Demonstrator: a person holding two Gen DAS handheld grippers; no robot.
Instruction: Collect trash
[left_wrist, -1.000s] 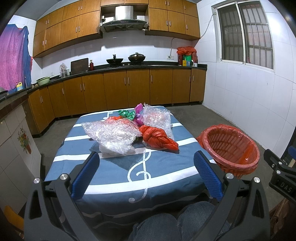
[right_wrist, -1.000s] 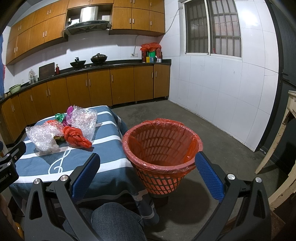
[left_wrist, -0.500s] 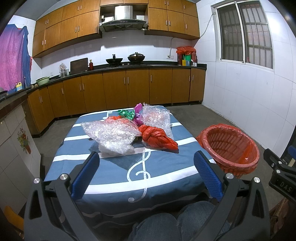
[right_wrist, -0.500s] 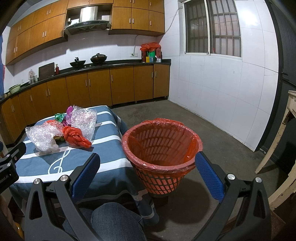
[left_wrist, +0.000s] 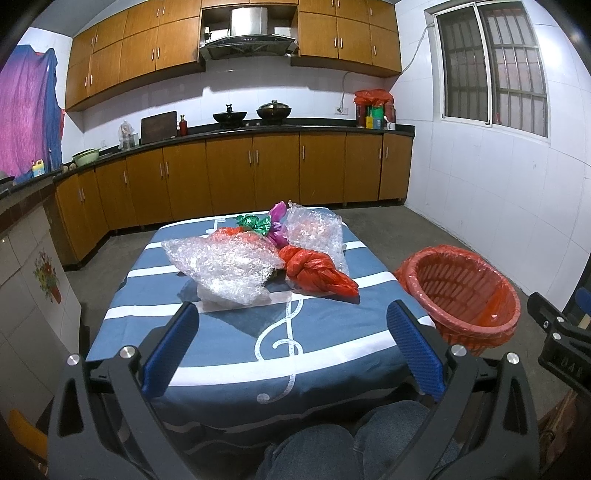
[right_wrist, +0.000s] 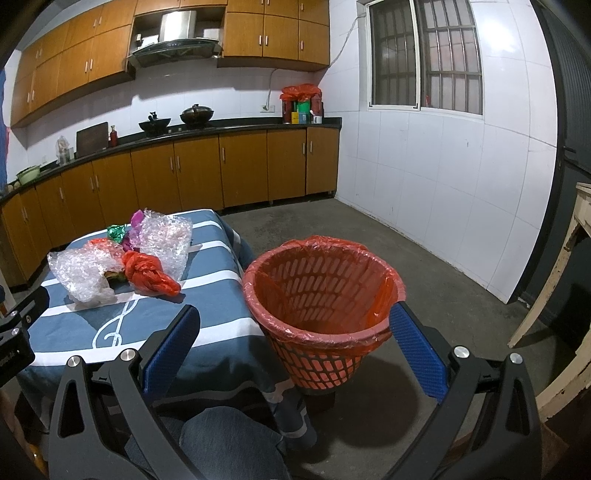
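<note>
From where I stand, the trash sits in one loose heap near the middle of the table (left_wrist: 229, 347), straight ahead of the left claw (left_wrist: 291, 350), which is spread wide and holds nothing, hanging over the near edge and well short of the pile. The nearest pieces are the crumpled bubble wrap (left_wrist: 225, 266), a little left of that claw's line, and the knotted red plastic bag (left_wrist: 317, 273), a little right, its long axis slanting from the heap's centre toward the near right corner. Behind them lie a second clear wrap (left_wrist: 314, 229), a green foil scrap (left_wrist: 255, 223) and a purple scrap (left_wrist: 277, 214). The right claw (right_wrist: 291, 350) is also wide and empty, but it faces the red basket (right_wrist: 321, 295) on the floor just beside the table's right side, with the heap off to its left. So the left one looks the better placed for a first reach. The basket is lined with a red bag, and what I can see of its inside looks empty.
</note>
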